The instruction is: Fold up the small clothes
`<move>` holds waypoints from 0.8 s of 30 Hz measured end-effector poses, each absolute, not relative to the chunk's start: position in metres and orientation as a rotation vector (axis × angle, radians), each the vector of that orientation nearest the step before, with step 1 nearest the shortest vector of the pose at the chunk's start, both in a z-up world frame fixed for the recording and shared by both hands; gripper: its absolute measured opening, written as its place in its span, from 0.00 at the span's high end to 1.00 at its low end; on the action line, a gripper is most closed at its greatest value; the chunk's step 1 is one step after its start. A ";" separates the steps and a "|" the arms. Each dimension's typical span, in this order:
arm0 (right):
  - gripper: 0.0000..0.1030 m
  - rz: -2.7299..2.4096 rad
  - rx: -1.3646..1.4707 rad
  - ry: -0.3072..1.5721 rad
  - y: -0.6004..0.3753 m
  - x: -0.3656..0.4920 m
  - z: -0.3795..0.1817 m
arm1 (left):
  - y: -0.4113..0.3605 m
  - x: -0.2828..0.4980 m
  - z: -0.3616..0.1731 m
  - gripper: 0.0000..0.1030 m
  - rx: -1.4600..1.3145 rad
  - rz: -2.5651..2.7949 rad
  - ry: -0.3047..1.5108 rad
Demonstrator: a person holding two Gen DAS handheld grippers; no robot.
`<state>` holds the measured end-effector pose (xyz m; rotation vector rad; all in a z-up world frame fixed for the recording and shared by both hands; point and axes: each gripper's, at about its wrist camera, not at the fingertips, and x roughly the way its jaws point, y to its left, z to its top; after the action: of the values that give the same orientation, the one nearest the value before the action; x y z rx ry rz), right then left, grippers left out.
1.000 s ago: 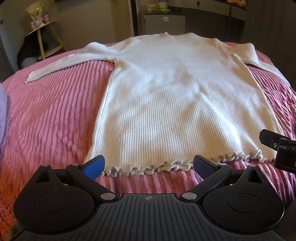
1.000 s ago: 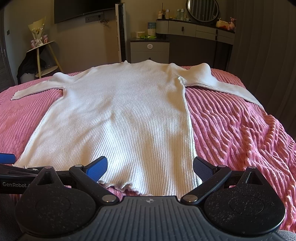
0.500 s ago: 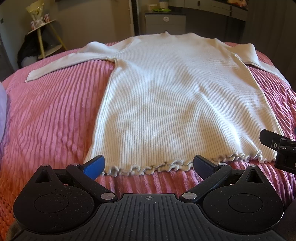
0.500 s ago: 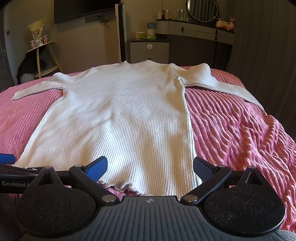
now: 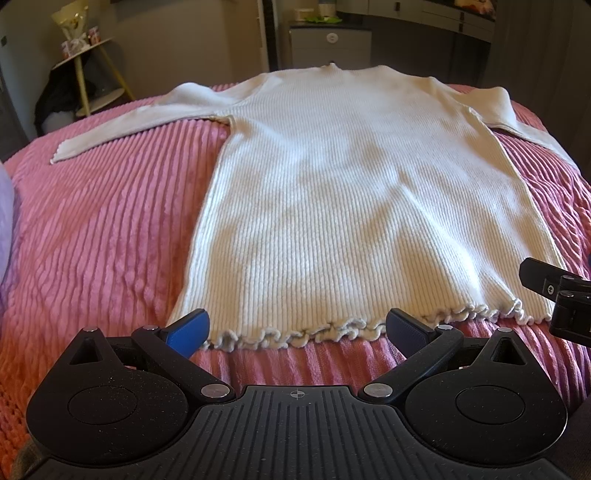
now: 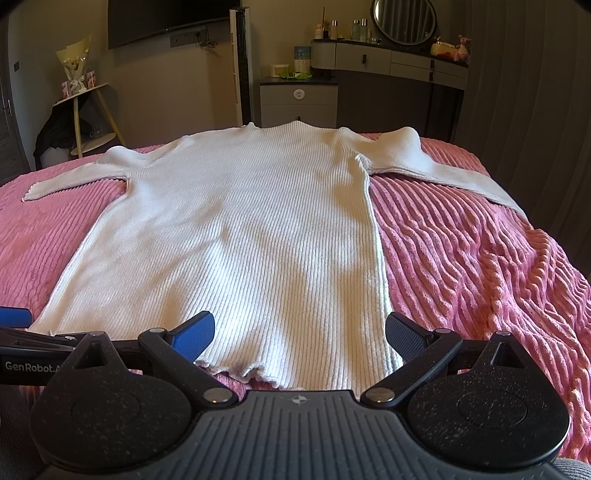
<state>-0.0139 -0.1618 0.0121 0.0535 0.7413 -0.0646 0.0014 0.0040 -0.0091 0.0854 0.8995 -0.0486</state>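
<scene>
Cream ribbed knit fills the middle of the left wrist view: a long-sleeved sweater (image 5: 354, 206) lies flat on a pink corduroy-like bedspread (image 5: 110, 229), with its neck toward the top of the frame and its frilly hem (image 5: 332, 330) near the bottom. The left claw (image 5: 295, 328) is wide open and holds nothing; its two blue fingertips (image 5: 188, 328) stand just before the hem, one at the lower left corner of the sweater. At the right edge of the frame a black part of the right claw (image 5: 557, 295) shows near the other hem corner. In the right wrist view the same sweater (image 6: 251, 236) spreads from the bottom centre up to the middle, one sleeve (image 6: 443, 173) reaching to the right over the bedspread (image 6: 480, 266). The right claw (image 6: 299, 334) is also wide open and empty, with its fingertips (image 6: 195, 332) above the hem region. At the lower left edge the left claw (image 6: 14, 332) is partly seen. A dresser with a round mirror (image 6: 404, 20) stands in the upper right.
</scene>
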 end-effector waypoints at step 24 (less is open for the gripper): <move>0.04 -0.052 0.084 0.731 -0.163 -0.015 0.014 | 0.002 0.000 -0.004 0.00 0.071 -0.055 0.896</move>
<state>-0.0149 -0.1628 0.0139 0.0839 0.7313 -0.0522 0.0003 0.0020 -0.0043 0.0712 0.8955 -0.0550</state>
